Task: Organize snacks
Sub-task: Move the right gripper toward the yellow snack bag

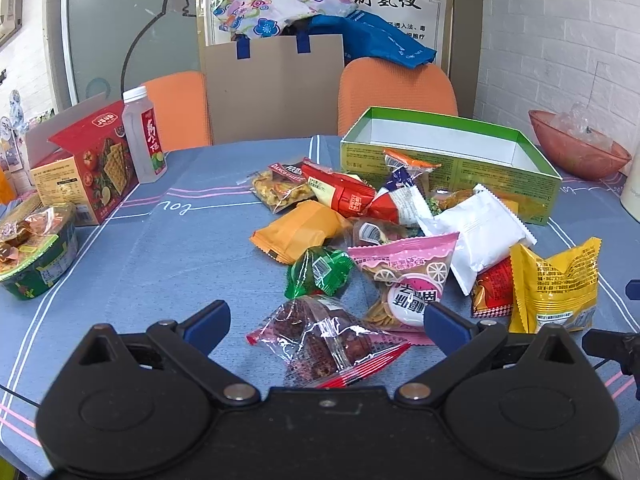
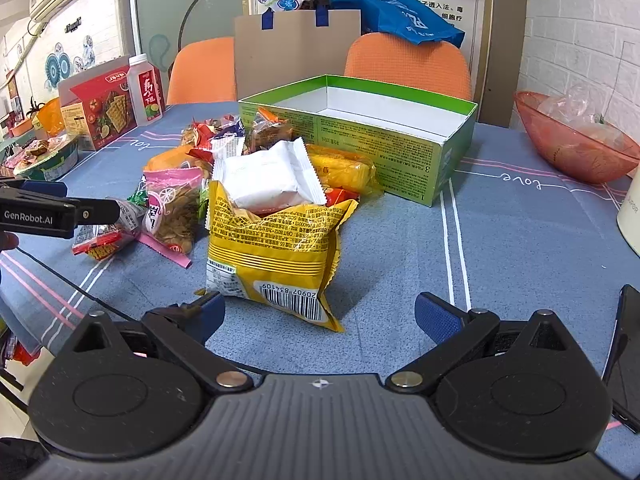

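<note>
While both pairs of jaws stand spread wide and hold nothing, the green box [image 2: 400, 152] sits open and bare inside, well beyond the right gripper [image 2: 318, 318] and past the heap of snacks. Ahead of that gripper, leaning back against the heap, a yellow packet [image 2: 276, 248] stands almost upright, its barcoded lower edge just in front of the open jaws. Puffed with air, it looks light and crinkly, and probably slippery at the belly; my guess is that a pinch on the flat crimped seam at the top or bottom would hold better than a squeeze on the middle, which could crush what is inside. Behind it lies a white packet [image 2: 268, 178], soft and pillow-like. Between the fingers of the left gripper [image 1: 326, 318] lies a clear wrapper of dark red pieces [image 1: 320, 340], untouched, limp and light; its red sealed end nearest the jaws seems the firmest place to take it.
</note>
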The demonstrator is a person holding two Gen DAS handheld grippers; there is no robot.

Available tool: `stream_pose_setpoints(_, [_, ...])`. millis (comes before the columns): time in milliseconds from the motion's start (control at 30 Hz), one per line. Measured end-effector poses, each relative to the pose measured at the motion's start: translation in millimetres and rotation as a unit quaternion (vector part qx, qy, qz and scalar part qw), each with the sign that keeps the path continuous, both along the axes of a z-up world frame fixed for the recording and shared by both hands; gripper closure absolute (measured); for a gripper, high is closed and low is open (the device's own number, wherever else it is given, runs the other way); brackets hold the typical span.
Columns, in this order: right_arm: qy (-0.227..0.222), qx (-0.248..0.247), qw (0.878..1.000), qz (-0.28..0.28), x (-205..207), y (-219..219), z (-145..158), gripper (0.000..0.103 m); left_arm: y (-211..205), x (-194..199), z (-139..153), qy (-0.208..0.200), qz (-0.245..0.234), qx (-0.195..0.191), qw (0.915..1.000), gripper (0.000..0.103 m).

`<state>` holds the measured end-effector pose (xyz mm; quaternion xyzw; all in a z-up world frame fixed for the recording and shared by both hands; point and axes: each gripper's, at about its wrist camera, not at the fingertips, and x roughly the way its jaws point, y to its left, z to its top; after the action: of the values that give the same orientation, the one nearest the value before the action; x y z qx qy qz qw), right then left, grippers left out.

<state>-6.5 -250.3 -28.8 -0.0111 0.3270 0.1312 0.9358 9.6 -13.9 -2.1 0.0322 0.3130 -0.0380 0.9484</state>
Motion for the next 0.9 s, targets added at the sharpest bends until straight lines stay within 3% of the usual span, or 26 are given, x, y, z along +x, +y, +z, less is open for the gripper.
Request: stream_pose_setpoints(900, [0.002,0.006,1.0,0.002,0.3,0.4,-2.9,0.0,-9.3,0.3,2.7,-0.001,-0.014,-0.002,0.9999,0.0])
